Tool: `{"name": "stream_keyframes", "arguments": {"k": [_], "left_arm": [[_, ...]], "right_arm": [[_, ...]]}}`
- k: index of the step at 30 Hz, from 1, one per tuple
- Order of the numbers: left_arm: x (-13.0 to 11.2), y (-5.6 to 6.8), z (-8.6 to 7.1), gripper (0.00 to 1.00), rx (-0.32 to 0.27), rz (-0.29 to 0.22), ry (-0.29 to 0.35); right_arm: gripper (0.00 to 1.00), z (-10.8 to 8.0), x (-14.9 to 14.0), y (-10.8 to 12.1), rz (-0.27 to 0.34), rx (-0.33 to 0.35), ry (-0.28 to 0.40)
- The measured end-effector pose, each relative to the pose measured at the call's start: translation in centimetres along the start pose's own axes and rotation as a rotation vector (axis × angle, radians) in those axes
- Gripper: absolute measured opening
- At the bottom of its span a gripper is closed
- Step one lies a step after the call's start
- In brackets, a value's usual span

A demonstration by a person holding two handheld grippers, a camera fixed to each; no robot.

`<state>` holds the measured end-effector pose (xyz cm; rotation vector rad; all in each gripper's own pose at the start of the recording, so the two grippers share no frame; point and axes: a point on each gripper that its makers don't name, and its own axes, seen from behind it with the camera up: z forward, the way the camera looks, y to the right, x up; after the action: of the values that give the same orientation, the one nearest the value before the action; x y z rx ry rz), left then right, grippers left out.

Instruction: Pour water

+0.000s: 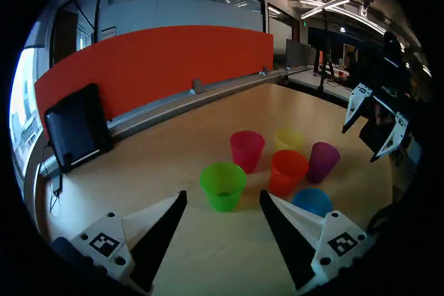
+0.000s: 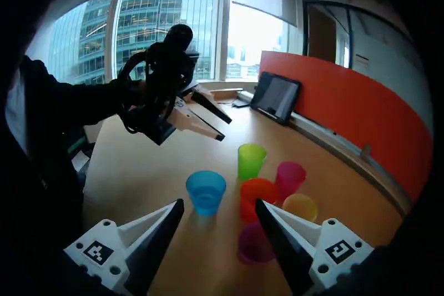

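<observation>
Pale wood forms the bench (image 1: 166, 146), backed by an orange partition (image 1: 155, 63) with a tablet (image 1: 77, 126) leaning on it. Six plastic cups stand clustered ahead of both tongs. The green cup (image 1: 223, 185) is just beyond the spread fingertips of the left tongs (image 1: 222, 192), with the pink cup (image 1: 247, 150), yellow cup (image 1: 289, 139), orange cup (image 1: 287, 171) and purple cup (image 1: 323, 161) farther out. The blue cup (image 2: 206, 191) sits just ahead of the right tongs (image 2: 218, 201), toward their left finger. Both tongs gape wide and hold nothing. These cups look thin, light and smooth; they would likely flex and slip, so take one at mid-wall, gently. Whether any holds water I cannot tell. No writing is legible; only square coded markers (image 1: 104, 243) show on the tongs.
</observation>
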<state>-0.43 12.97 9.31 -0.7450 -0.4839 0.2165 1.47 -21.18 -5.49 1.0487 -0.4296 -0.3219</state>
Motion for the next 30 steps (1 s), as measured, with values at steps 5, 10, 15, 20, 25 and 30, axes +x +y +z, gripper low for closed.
{"name": "stream_keyframes", "arguments": {"k": [5, 10, 15, 20, 25, 30], "left_arm": [[-0.5, -0.1, 0.4, 0.97, -0.003, 0.002, -0.009], [-0.8, -0.1, 0.9, 0.97, -0.01, 0.0, -0.018], [-1.2, -0.3, 1.5, 0.97, -0.013, -0.001, -0.024], [-1.5, -0.5, 2.0, 0.97, -0.016, -0.002, -0.031], [-1.8, -0.8, 2.2, 0.97, -0.014, -0.003, -0.035], [-1.9, -1.0, 2.4, 0.97, -0.014, -0.006, -0.036]], "right_arm": [[1.0, 1.4, -0.5, -0.3, -0.009, 0.012, -0.015], [0.99, 2.8, -1.0, -0.6, -0.01, 0.025, -0.032], [1.0, 4.3, -1.5, -0.9, -0.009, 0.039, -0.051], [1.0, 5.6, -2.0, -1.2, -0.011, 0.047, -0.068], [1.0, 6.7, -2.2, -1.4, -0.016, 0.06, -0.08], [1.0, 7.6, -2.3, -1.5, -0.015, 0.067, -0.088]]}}
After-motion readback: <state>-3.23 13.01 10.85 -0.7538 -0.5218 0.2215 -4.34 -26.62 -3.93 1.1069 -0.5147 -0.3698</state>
